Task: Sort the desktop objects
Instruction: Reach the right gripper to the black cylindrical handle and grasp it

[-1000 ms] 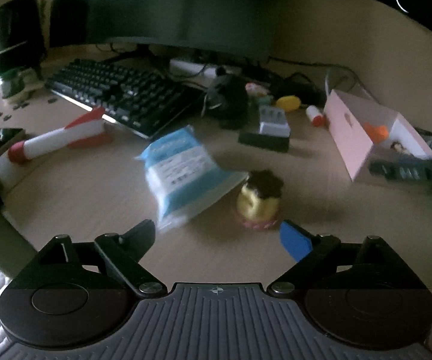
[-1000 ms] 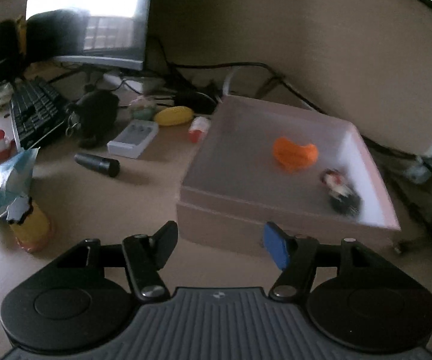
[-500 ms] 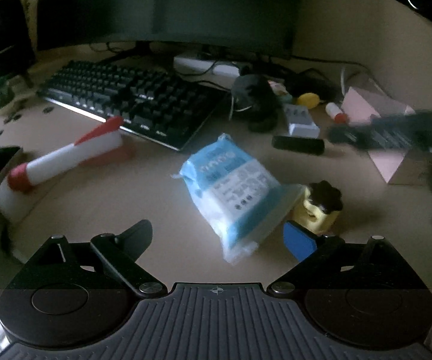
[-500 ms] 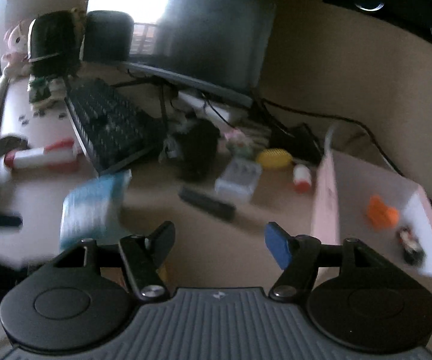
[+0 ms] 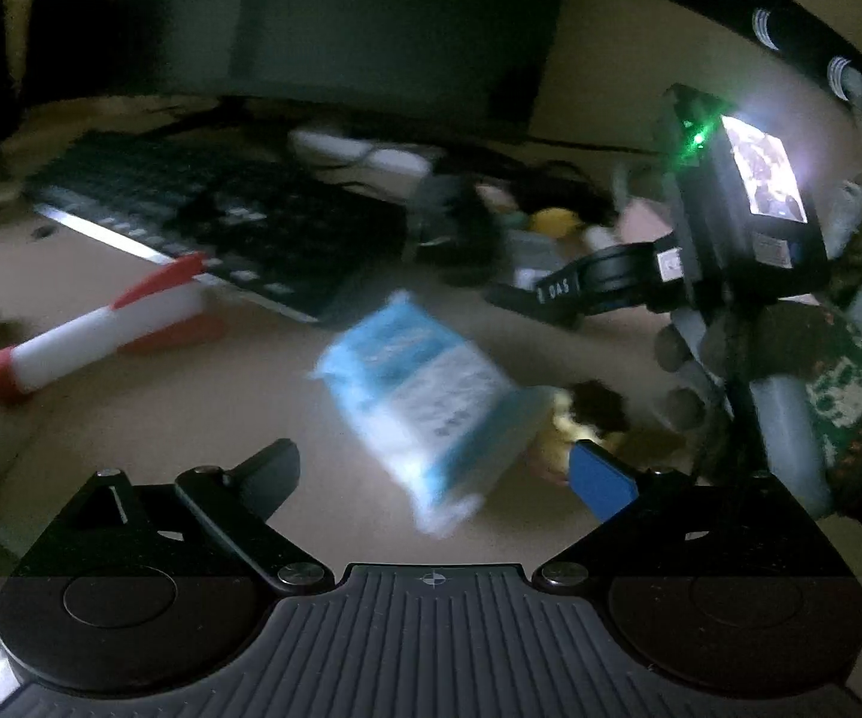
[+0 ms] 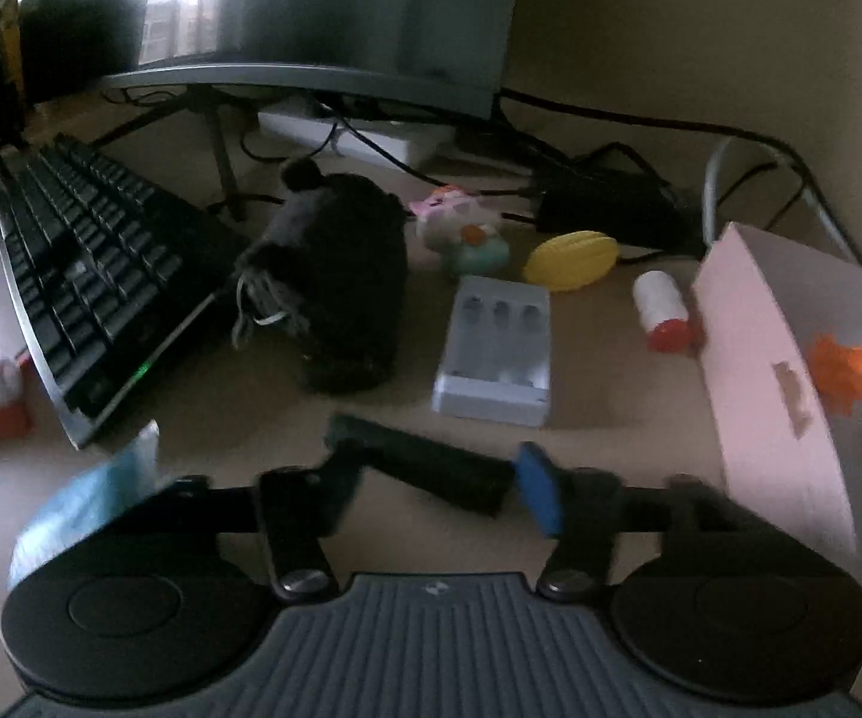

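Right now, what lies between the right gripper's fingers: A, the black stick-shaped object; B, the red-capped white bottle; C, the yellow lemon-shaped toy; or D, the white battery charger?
A: in the right wrist view the black stick-shaped object lies on the desk between the open fingers of the right gripper, while the charger, toy and bottle sit farther back.

Blue-white packet (image 5: 425,401); pink box (image 6: 772,377); yellow, possibly black-topped, figurine (image 5: 580,425); black keyboard (image 6: 90,275).

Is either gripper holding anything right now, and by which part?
Nothing is held. The left gripper is open over the blue packet; the right gripper is open around the black cylinder, not clamping it.
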Tool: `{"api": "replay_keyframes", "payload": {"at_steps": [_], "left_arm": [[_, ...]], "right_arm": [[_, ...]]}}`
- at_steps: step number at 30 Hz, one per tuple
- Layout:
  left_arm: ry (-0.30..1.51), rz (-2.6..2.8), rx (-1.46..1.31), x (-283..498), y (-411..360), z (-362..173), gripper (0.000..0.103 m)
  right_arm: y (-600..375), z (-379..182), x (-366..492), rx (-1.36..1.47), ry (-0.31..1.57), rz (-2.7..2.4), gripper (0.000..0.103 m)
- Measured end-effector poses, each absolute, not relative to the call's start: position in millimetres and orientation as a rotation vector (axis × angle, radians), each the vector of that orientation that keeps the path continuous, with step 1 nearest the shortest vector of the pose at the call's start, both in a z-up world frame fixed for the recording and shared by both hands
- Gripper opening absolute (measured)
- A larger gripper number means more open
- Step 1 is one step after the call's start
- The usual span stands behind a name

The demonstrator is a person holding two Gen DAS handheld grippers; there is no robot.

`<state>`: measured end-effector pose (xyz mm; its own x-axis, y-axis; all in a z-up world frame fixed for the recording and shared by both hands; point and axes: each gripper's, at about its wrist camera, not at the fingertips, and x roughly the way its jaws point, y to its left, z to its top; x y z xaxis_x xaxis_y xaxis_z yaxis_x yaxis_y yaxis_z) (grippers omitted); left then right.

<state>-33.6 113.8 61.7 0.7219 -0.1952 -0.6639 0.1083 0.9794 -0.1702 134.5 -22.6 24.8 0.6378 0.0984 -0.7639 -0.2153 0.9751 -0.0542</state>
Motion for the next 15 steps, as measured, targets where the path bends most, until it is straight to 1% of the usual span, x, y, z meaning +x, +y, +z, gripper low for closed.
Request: {"api": "replay_keyframes", "payload": {"at_steps": [1, 2, 7, 10, 11, 12, 13, 14, 15], "left_arm": [[0.743, -0.205, -0.112, -32, 108, 61, 0.100], [0.743, -0.237, -0.105, -31, 103, 59, 0.100], [0.781, -0.375, -0.091, -21, 75, 46, 0.099], [0.778, -0.343, -0.048, -11, 56, 39, 0.099], [0.771, -0.311, -0.041, -7, 52, 39, 0.099], [0.765, -0.282, -0.037, -4, 49, 39, 0.099], [0.756, -0.237, -0.034, -1, 47, 38, 0.099], [0.757, -0.193, -0.035, 1, 47, 38, 0.099], [0.768, -0.144, -0.044, 5, 46, 38, 0.099]], "right_arm": [[-30, 28, 127, -0.157, 0.859, 0.189, 0.023], [-37, 30, 119, -0.167, 0.858, 0.196, 0.014], [-80, 42, 74, -0.192, 0.867, 0.211, 0.013], [-111, 56, 41, -0.182, 0.817, 0.180, 0.015], [-123, 60, 34, -0.173, 0.800, 0.158, 0.023], [-136, 63, 28, -0.162, 0.778, 0.129, 0.040], [-152, 66, 22, -0.155, 0.743, 0.098, 0.050], [-164, 67, 20, -0.153, 0.713, 0.077, 0.067], [-177, 66, 21, -0.154, 0.695, 0.054, 0.072]]}}
